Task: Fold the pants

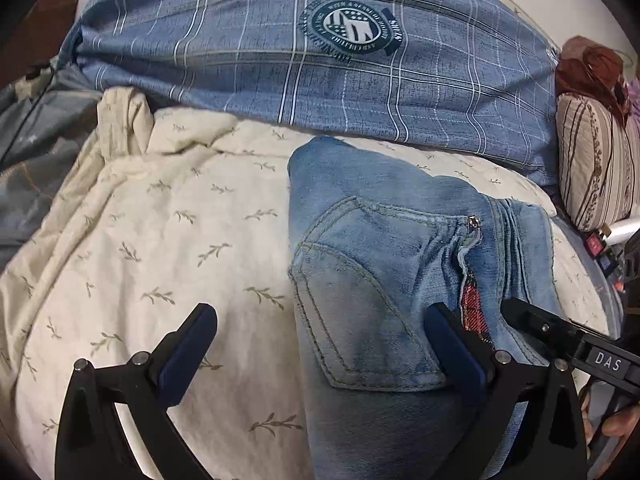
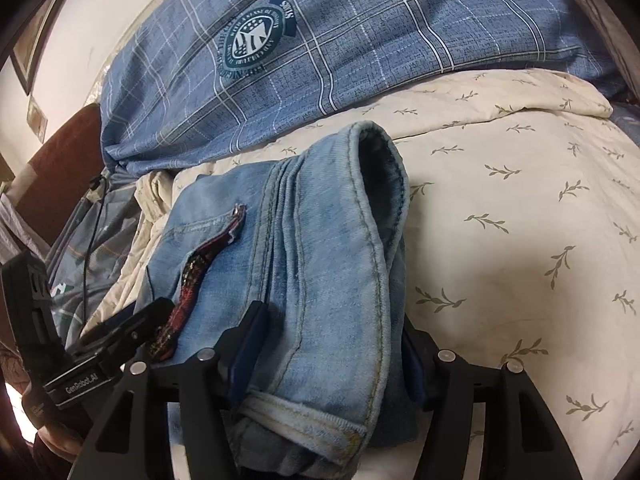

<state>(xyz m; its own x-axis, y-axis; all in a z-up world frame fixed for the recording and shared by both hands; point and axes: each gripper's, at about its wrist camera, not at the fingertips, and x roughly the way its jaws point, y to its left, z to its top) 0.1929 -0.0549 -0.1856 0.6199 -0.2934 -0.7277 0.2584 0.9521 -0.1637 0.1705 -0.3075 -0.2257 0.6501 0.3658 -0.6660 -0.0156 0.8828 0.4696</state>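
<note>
Jeans [image 1: 384, 280] pocket in left view; hem [image 2: 376, 184] in right.

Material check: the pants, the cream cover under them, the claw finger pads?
Pants: faded blue denim, seemingly cotton; twill grain, contrast topstitching, red plaid pocket lining.
Cream cover: soft matte woven fabric, likely cotton; wrinkles, printed sprigs.
Finger pads: dark blue, matte, probably rubber or plastic; cannot tell.

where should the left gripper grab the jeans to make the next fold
Probably the near edge of the jeans, by the back pocket, coming in low from the near side. The left gripper is open and already straddles that edge; the right gripper pinches the stacked hems.
</note>
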